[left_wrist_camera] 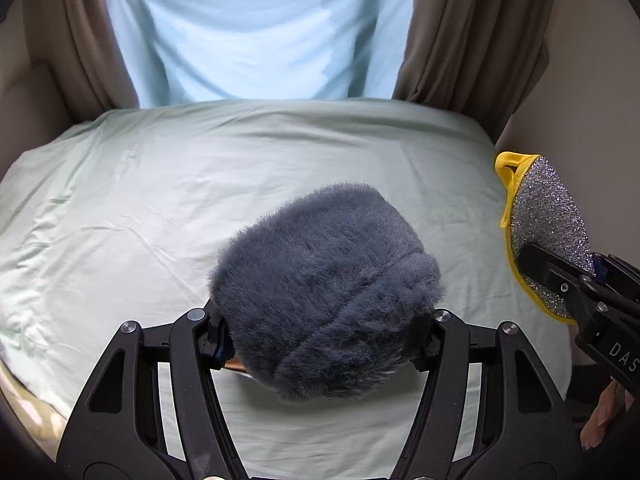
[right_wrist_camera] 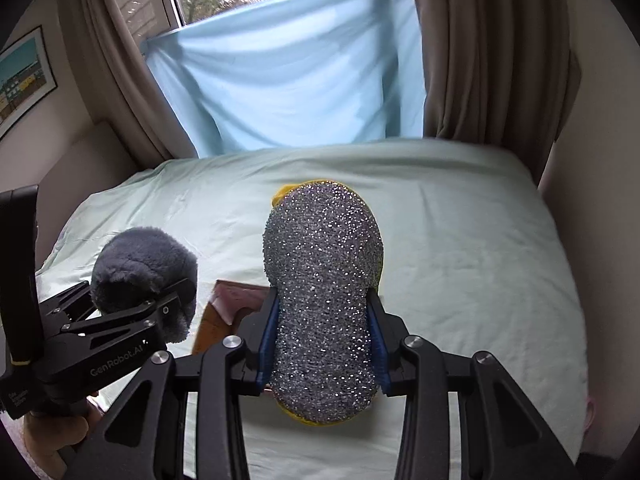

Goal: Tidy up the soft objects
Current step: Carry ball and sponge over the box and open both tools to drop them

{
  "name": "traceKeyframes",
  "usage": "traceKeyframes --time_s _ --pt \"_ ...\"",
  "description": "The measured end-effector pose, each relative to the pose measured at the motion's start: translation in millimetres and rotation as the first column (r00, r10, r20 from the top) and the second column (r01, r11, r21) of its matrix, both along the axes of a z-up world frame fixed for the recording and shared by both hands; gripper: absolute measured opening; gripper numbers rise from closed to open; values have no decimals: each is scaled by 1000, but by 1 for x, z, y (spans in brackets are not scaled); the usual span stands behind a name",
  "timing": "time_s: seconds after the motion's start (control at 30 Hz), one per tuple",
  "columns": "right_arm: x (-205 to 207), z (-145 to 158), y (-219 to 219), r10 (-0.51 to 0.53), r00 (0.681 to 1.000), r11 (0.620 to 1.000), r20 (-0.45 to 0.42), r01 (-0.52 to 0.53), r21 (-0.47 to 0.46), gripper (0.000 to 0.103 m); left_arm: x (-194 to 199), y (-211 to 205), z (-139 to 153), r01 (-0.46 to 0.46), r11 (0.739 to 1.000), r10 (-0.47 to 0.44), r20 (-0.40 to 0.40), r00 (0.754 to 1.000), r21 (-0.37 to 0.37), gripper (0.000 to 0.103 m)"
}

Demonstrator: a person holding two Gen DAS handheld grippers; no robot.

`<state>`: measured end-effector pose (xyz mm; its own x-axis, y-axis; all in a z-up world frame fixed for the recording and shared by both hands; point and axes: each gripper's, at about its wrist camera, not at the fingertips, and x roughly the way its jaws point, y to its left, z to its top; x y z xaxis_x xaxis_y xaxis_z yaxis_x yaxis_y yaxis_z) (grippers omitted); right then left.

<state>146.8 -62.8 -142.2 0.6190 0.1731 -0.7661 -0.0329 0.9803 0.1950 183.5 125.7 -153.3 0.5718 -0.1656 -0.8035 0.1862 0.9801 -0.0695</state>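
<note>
My left gripper point(left_wrist_camera: 324, 344) is shut on a fluffy grey plush point(left_wrist_camera: 324, 292) and holds it above the pale green bed sheet point(left_wrist_camera: 160, 184). It also shows in the right wrist view point(right_wrist_camera: 176, 300), at the left, with the plush point(right_wrist_camera: 140, 264) in it. My right gripper point(right_wrist_camera: 322, 344) is shut on a silver glitter sponge with a yellow edge point(right_wrist_camera: 324, 280), squeezing its middle, above the bed. The sponge point(left_wrist_camera: 548, 216) and the right gripper point(left_wrist_camera: 560, 276) appear at the right edge of the left wrist view.
A brown and pink box or board point(right_wrist_camera: 228, 308) lies on the sheet point(right_wrist_camera: 460, 260) under the grippers. A light blue cloth point(right_wrist_camera: 288, 80) hangs at the window between brown curtains point(right_wrist_camera: 492, 60). A framed picture point(right_wrist_camera: 24, 80) hangs on the left wall.
</note>
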Motion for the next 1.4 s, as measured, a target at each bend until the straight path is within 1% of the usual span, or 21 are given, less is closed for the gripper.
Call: traceKeyframes --time_s 0.1,0.27,0.37,0.43,0.5,0.63,0.77,0.9,1.03,1.13,1.2,1.23,1.27,1.3,1.33,1.37,1.4 --pt "12 -13 17 -19 999 1000 -33 19 19 36 12 25 -10 6 1000 -5 -26 1000 9 60" --pt "33 -41 34 -44 993 998 -108 49 40 36 29 50 -25 20 1000 -18 -67 998 19 60" --pt "43 -62 43 -50 984 998 -172 57 39 36 35 56 -38 39 999 -36 -91 995 29 60" --pt "52 -78 43 -52 974 995 -221 69 70 36 39 55 -47 56 998 -51 -107 993 43 60" --pt "60 -95 42 -53 961 991 -272 84 103 36 44 54 -60 62 997 -55 -125 991 56 60" --pt "80 -129 35 -61 921 971 -386 145 192 36 60 51 -94 56 997 -45 -206 978 51 60" --pt "96 -158 36 -56 884 954 -464 185 237 38 80 43 -122 81 993 -55 -259 964 88 61" --pt "107 -184 32 -54 851 945 -522 213 250 38 97 43 -154 56 995 -26 -335 942 80 61" --pt "112 -209 28 -54 821 940 -568 233 248 39 109 39 -189 64 994 -22 -395 918 93 61" --pt "116 -226 31 -35 801 947 -597 217 235 39 115 34 -204 73 991 -18 -420 907 115 61" --pt "118 -232 31 -35 790 945 -612 226 238 39 118 32 -211 77 990 -19 -438 899 116 61" --pt "119 -234 30 -37 787 942 -615 233 241 40 118 29 -212 79 990 -19 -439 898 120 62" --pt "121 -234 29 -40 786 939 -617 240 245 40 119 28 -212 90 988 -27 -443 896 122 69" --pt "122 -234 29 -43 784 939 -619 244 243 47 119 27 -212 95 987 -29 -439 898 130 83" --pt "124 -236 28 -46 781 939 -623 247 240 55 117 24 -210 100 986 -33 -433 901 132 91" --pt "126 -238 28 -45 775 938 -630 249 240 61 116 24 -210 110 986 -44 -435 899 126 101" --pt "127 -240 29 -44 770 939 -636 250 237 72 116 24 -210 121 985 -55 -441 896 124 102"
